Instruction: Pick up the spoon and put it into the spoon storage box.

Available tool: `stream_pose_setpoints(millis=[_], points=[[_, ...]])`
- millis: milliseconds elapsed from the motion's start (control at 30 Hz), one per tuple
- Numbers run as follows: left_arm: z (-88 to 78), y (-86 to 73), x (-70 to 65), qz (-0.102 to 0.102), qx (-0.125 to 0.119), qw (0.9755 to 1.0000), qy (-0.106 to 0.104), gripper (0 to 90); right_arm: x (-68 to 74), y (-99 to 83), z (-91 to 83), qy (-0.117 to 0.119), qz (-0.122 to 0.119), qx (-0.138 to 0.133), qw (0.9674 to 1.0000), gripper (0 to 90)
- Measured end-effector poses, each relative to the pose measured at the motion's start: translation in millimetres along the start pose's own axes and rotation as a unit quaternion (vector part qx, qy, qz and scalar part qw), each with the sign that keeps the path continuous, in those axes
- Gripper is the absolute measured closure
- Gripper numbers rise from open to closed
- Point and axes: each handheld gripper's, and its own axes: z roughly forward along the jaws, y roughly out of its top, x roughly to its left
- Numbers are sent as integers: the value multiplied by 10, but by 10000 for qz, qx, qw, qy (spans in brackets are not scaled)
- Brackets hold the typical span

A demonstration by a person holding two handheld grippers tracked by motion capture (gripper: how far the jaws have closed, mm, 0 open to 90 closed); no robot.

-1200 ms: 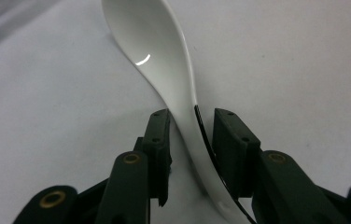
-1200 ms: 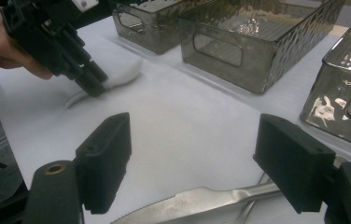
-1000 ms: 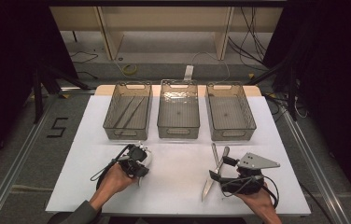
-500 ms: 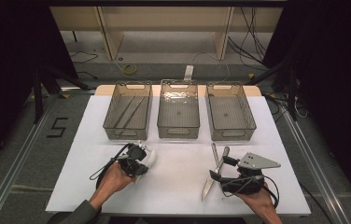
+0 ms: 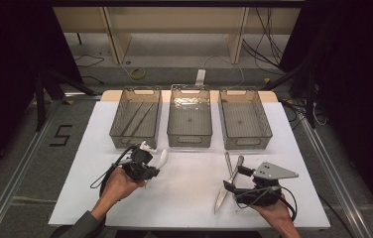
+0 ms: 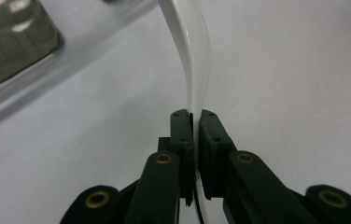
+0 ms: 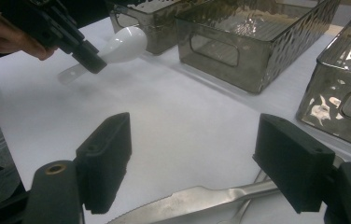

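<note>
Since a second ago, the left gripper has drawn slightly back with its jaws closing, now clamped on the white spoon. The right gripper rests with jaws apart over the knife.

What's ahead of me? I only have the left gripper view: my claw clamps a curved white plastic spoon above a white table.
Observer: In the high view, three clear smoky plastic bins stand in a row. Your left claw and the white plastic spoon sit just in front of the leftmost bin.
Operator: Anything in that bin?
Observer: Two thin sticks lie slanted on its floor.
Operator: What's the right claw doing?
Observer: The right claw is open and holds nothing; a steel serrated knife lies on the table below its jaws.
</note>
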Motion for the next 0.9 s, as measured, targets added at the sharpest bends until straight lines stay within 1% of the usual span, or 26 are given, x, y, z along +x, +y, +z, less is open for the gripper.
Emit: stream_pose_setpoints(millis=[33,200,333,433,567,667,800,900], points=[[-11,17,1,25,-29,10000,4,853,-2,-1,2,-2,-1,6,10000,281],[-64,115,40,-18,-252,9997,-26,853,-11,-2,1,-20,41,6,10000,281],[-80,212,70,-5,-333,9994,-32,853,-18,-4,1,-35,39,1,10000,281],[-85,299,115,-53,-462,9988,-130,853,-21,-5,2,-34,45,-2,10000,281],[-92,422,154,-25,-531,9986,2,853,-28,-8,2,-32,46,1,10000,281],[-116,505,153,13,-591,9983,-2,853,-33,-7,-2,-32,52,-7,10000,281],[-121,578,148,2,-683,9977,-14,853,-37,-8,-6,-36,79,1,10000,281],[-132,641,186,-76,-784,9969,-74,853,-36,-7,-8,-30,68,-6,10000,281]])
